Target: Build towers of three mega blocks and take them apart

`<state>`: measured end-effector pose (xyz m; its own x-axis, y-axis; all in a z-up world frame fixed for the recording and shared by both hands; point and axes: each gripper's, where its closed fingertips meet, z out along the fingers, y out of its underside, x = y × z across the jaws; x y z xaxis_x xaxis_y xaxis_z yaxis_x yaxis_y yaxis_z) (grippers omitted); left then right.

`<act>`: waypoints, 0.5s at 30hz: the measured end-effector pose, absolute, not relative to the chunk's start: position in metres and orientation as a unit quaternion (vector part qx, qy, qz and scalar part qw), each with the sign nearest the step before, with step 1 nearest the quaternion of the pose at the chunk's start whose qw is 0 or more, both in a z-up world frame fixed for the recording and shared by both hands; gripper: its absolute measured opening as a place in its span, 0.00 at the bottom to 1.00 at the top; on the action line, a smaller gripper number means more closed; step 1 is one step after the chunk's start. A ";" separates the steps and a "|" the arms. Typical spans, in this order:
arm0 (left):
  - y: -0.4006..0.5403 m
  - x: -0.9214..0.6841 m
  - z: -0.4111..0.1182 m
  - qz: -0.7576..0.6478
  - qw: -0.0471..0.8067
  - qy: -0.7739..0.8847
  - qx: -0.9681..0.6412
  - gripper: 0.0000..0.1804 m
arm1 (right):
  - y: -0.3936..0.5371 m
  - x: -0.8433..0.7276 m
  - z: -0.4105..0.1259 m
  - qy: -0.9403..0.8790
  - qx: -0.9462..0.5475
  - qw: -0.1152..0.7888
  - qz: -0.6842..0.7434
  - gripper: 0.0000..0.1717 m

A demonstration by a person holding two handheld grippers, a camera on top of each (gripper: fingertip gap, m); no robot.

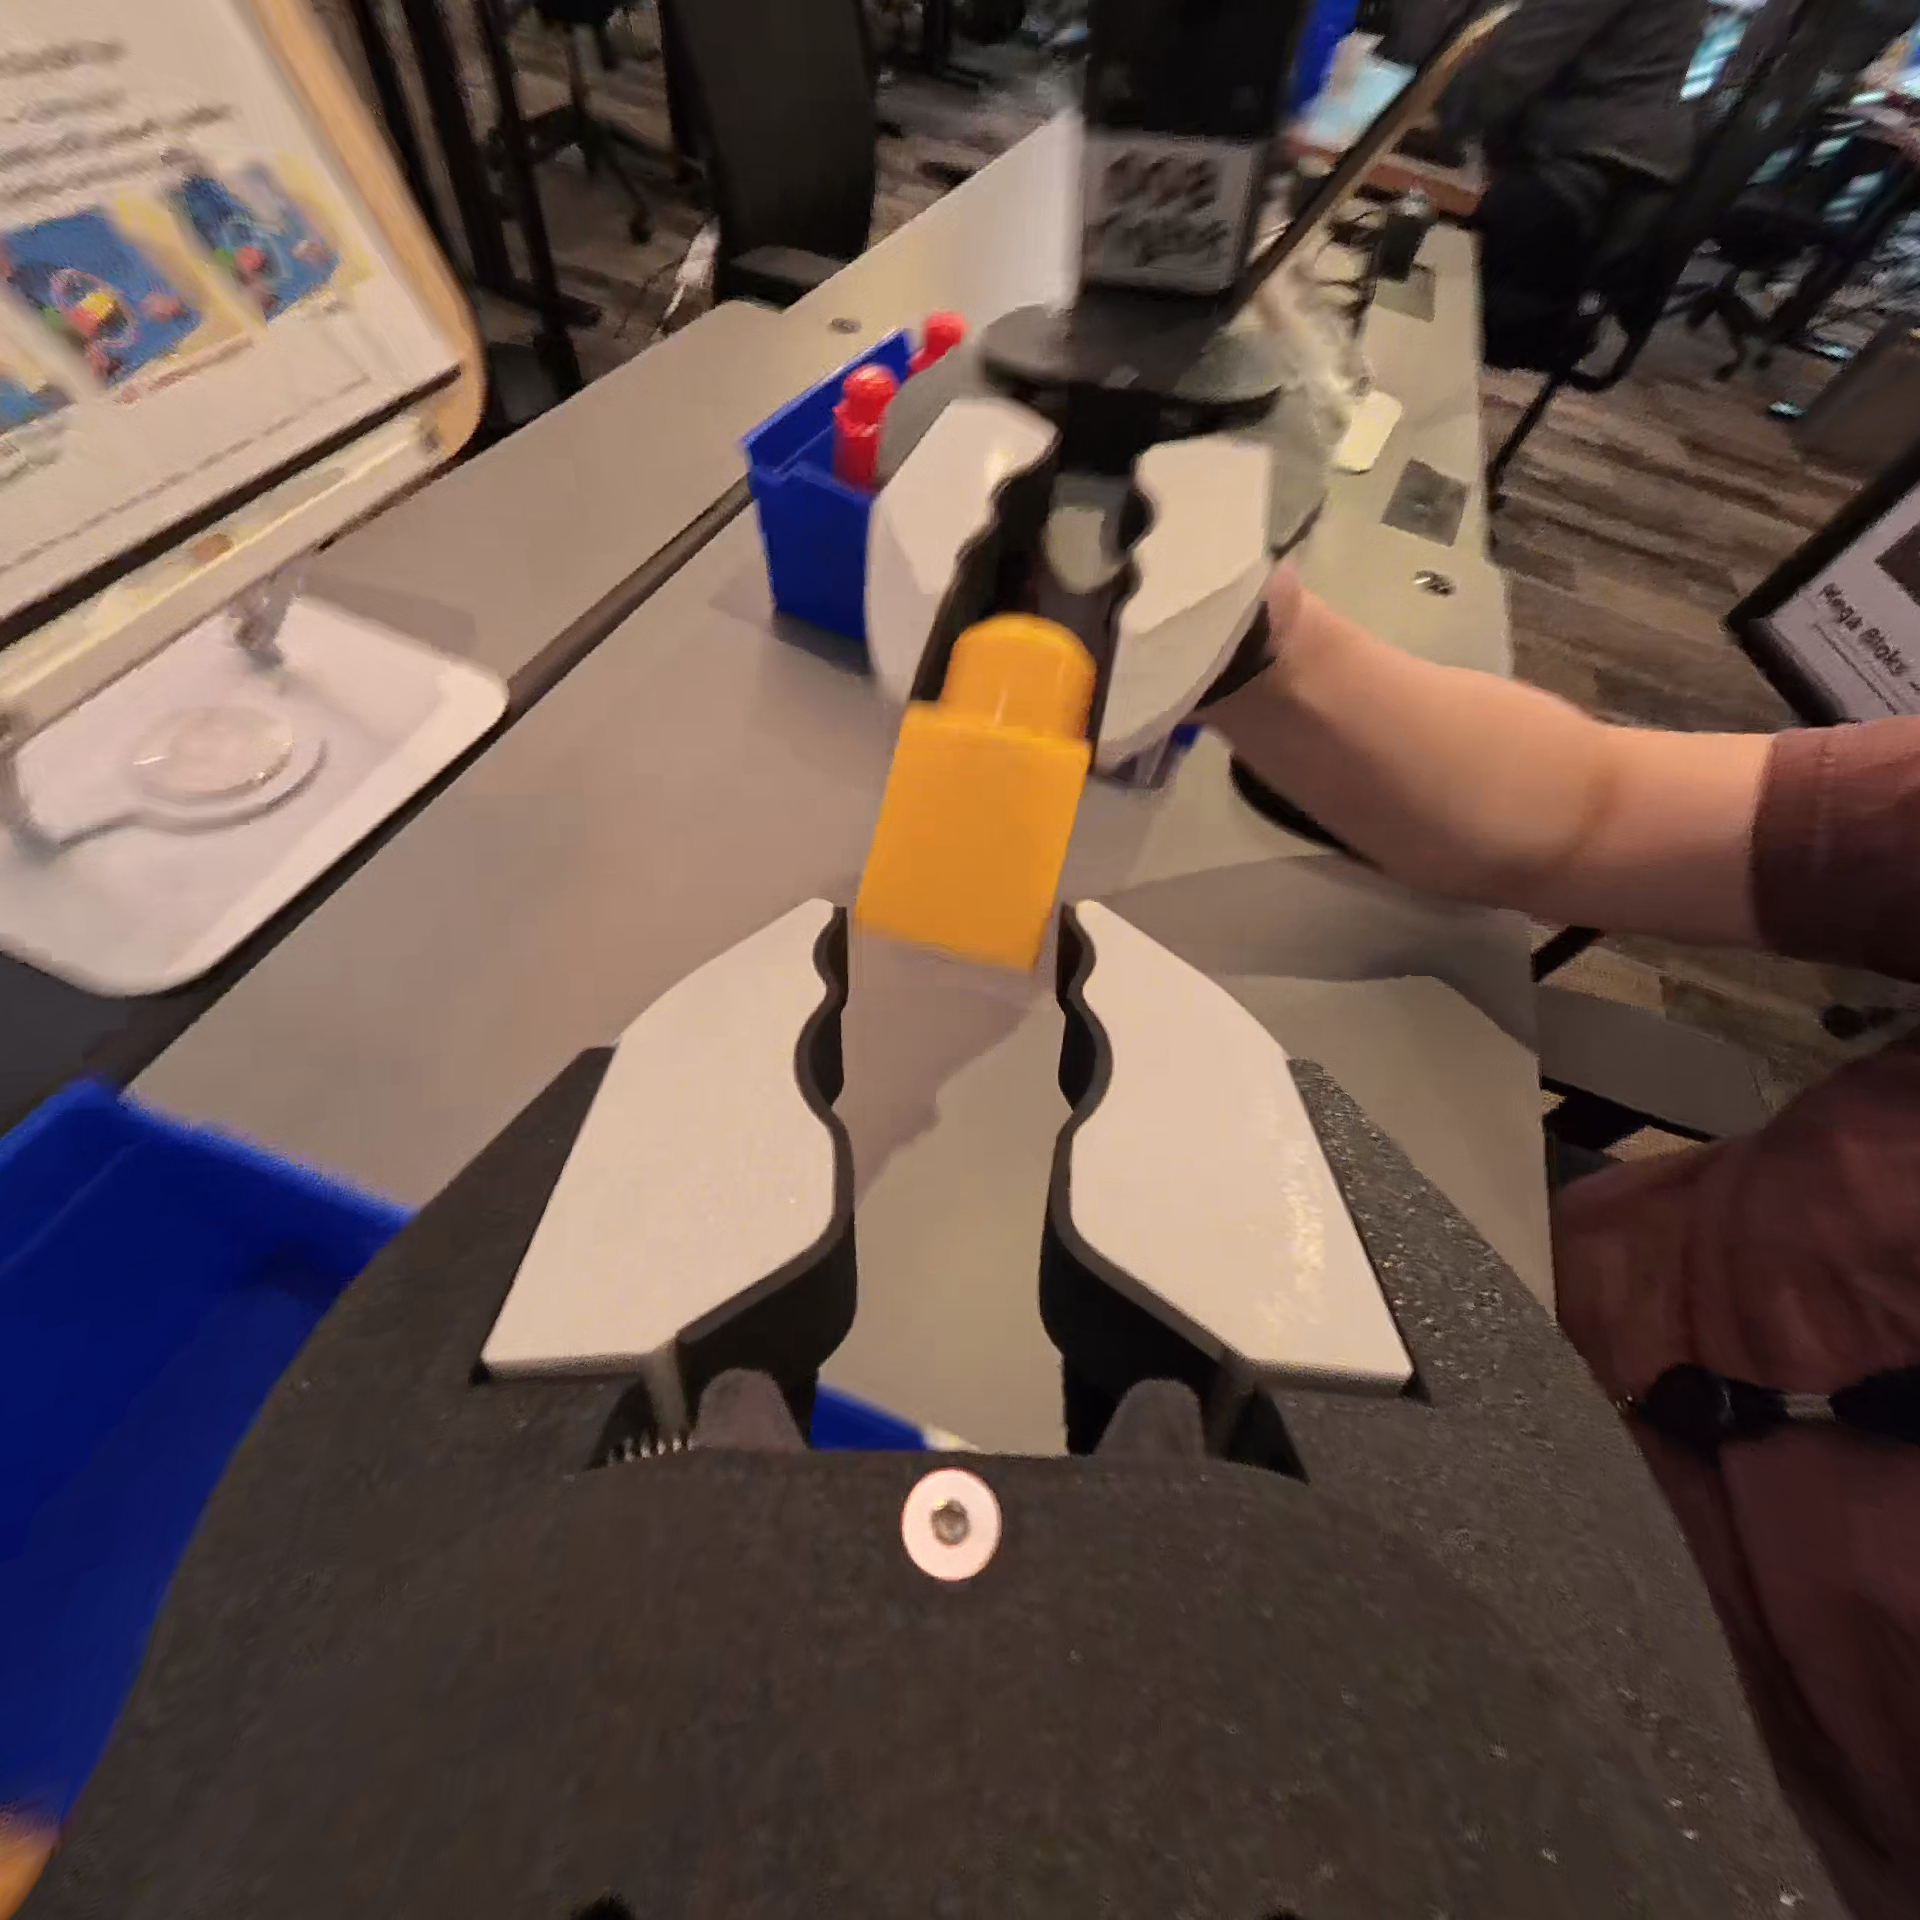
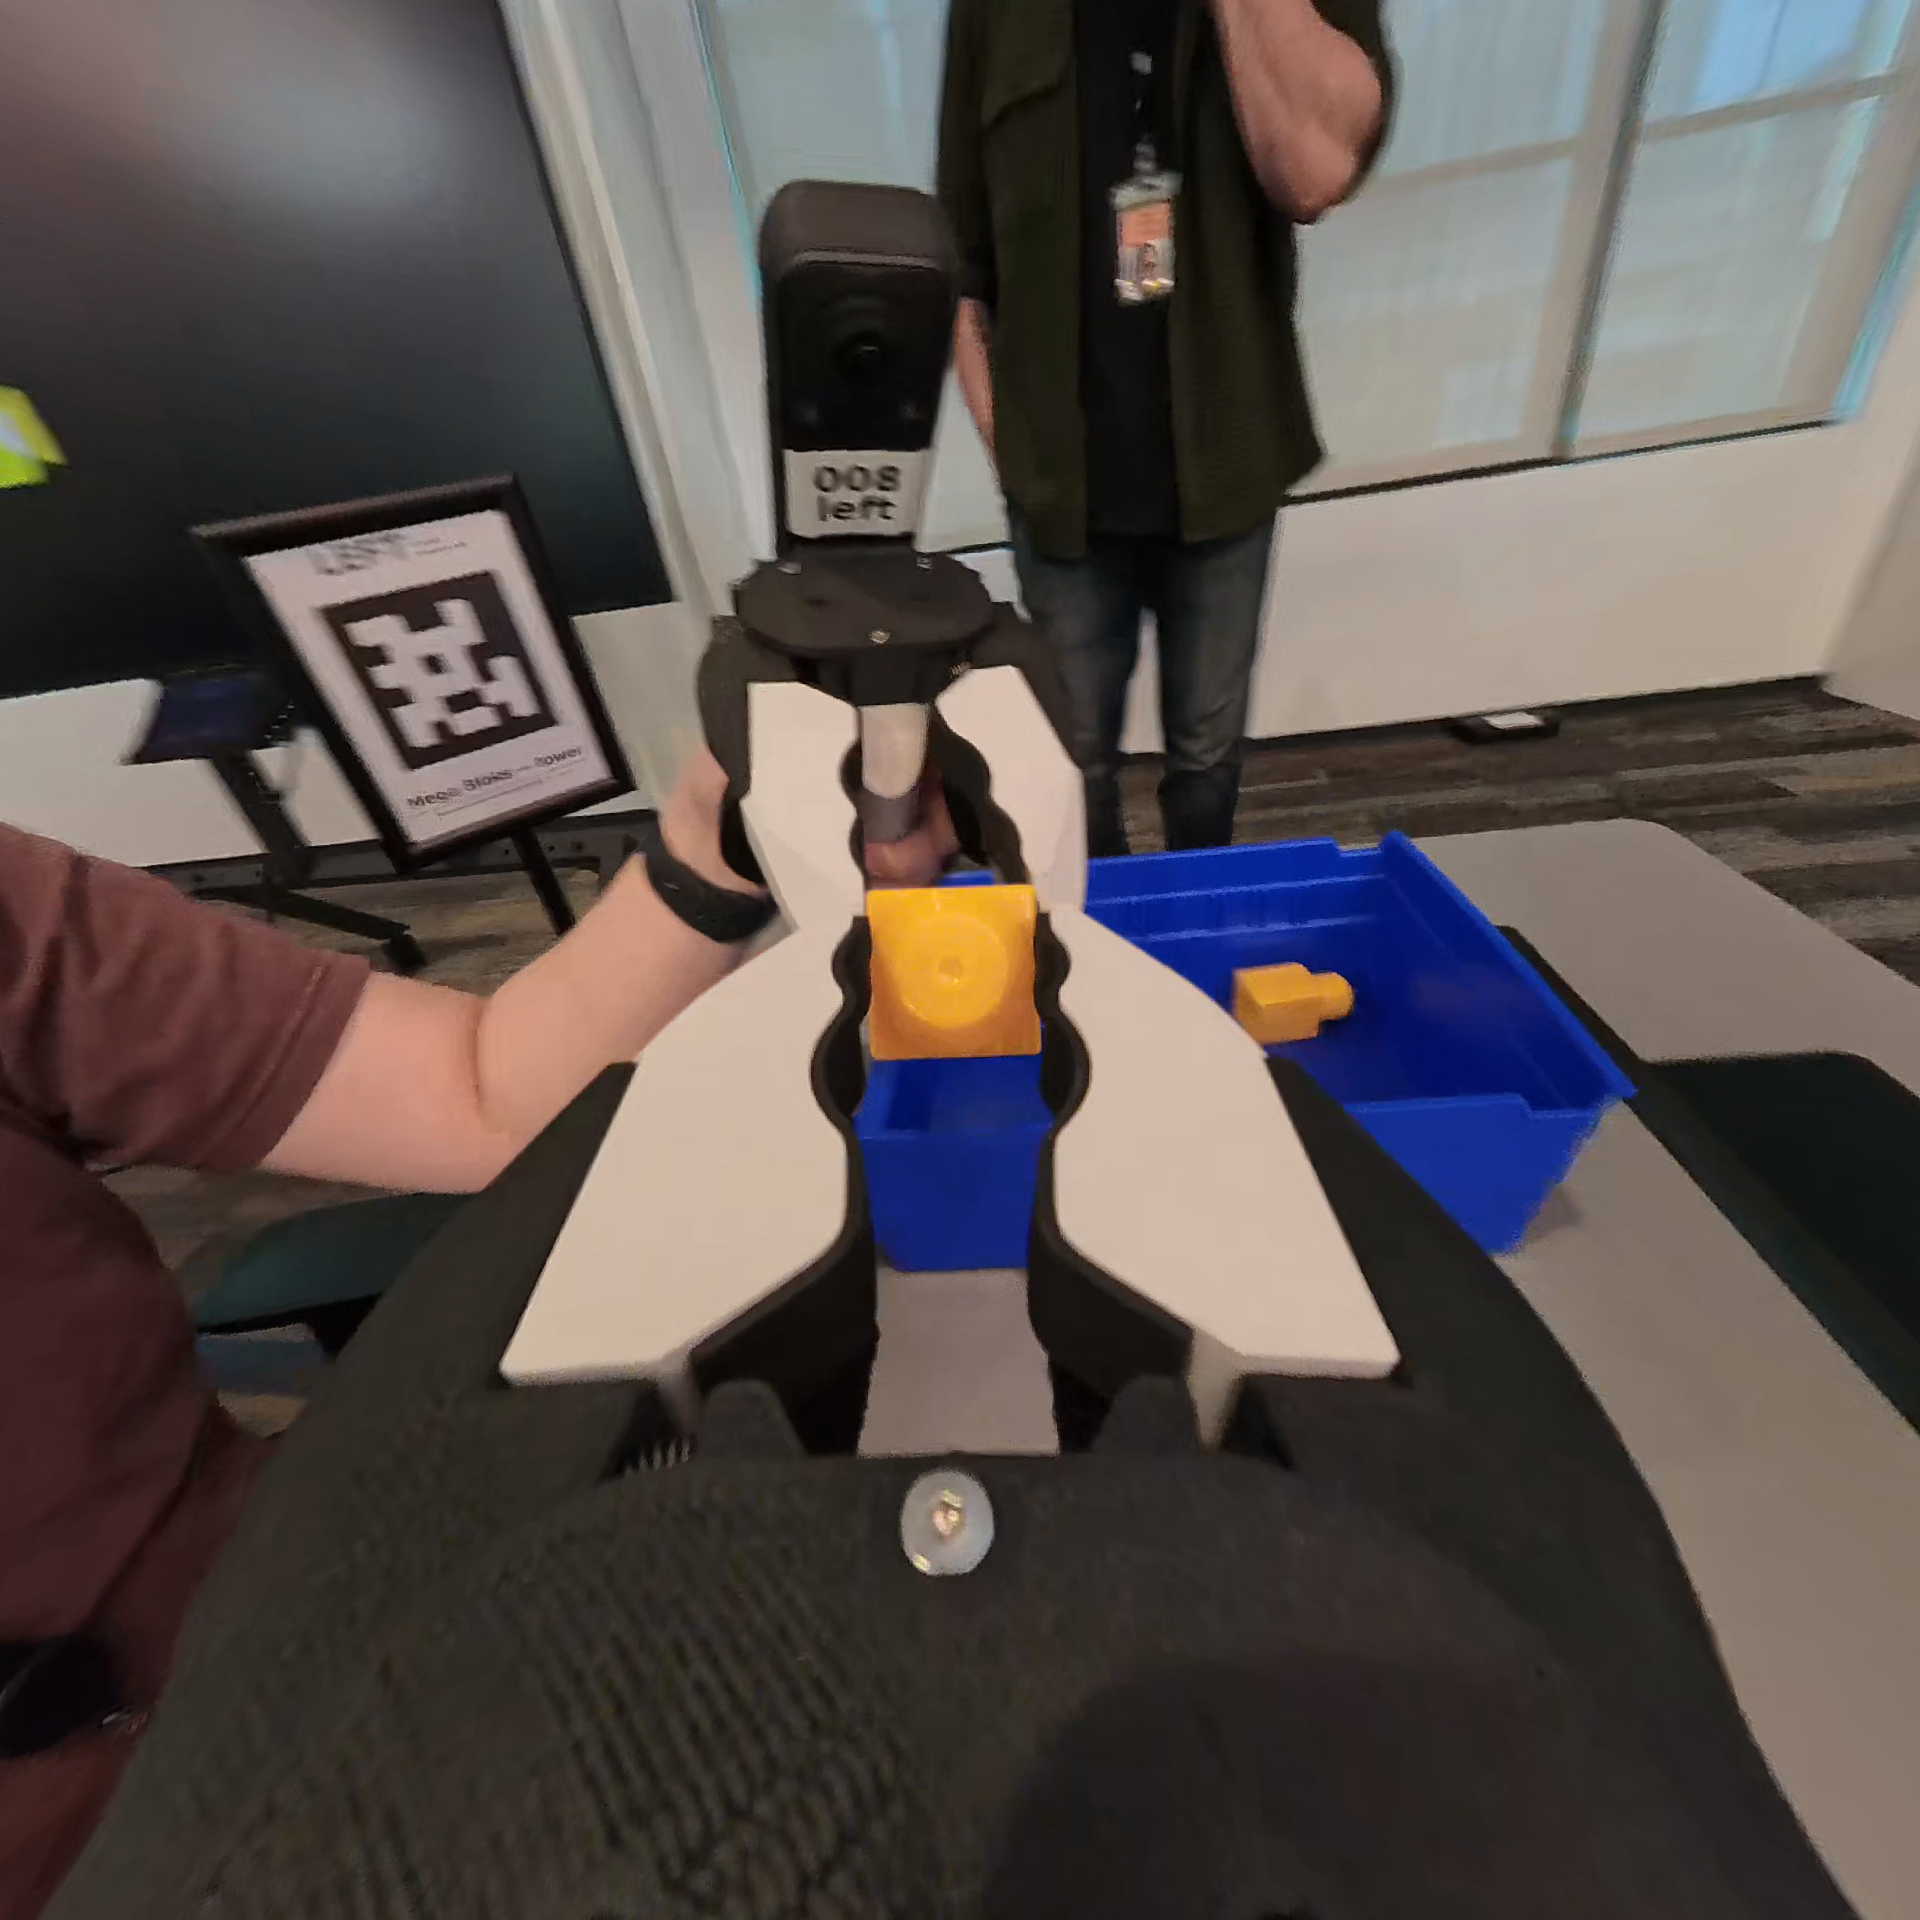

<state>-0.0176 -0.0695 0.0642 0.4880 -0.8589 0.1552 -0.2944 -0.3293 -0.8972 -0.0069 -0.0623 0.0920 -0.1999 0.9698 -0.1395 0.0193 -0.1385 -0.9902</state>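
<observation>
We see even indoor light in both views, with daylight from the windows (image 2: 1558, 260) beyond the right jaws. The poster (image 1: 156, 291) to the left of the left jaws is smeared by motion blur. Soft shadows lie on the desk (image 1: 644, 790) ahead of them. Straight lines bow toward the edges.

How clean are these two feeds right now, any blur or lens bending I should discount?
Left wrist view: motion smear on the yellow block, the far right gripper and the poster board; near fingers sharp. Right wrist view: yellow block crisper, background softer; wide-angle bending curves the table edge.
</observation>
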 end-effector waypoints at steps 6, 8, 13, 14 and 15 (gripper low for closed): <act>-0.020 -0.147 -0.014 -0.100 0.363 0.196 -0.905 0.33 | -0.007 0.048 0.005 -0.547 -0.677 0.348 0.349 0.18; -0.010 -0.162 -0.047 -0.099 0.313 0.150 -0.933 0.35 | 0.007 0.071 -0.029 -0.545 -0.730 0.314 0.268 0.18; 0.004 -0.147 -0.095 -0.161 0.242 0.105 -0.951 0.39 | 0.007 0.091 -0.081 -0.531 -0.780 0.244 0.226 0.18; 0.005 -0.148 -0.101 -0.156 0.230 0.099 -0.955 0.41 | 0.007 0.095 -0.089 -0.534 -0.785 0.232 0.209 0.18; 0.006 -0.149 -0.106 -0.146 0.224 0.097 -0.959 0.42 | 0.008 0.097 -0.095 -0.537 -0.788 0.226 0.197 0.18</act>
<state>-0.1492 0.0064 -0.1060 0.9384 -0.2509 0.2375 -0.1198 -0.8812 -0.4574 0.0973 0.0076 -0.0954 0.3452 0.9360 -0.0687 0.7581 -0.3212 -0.5676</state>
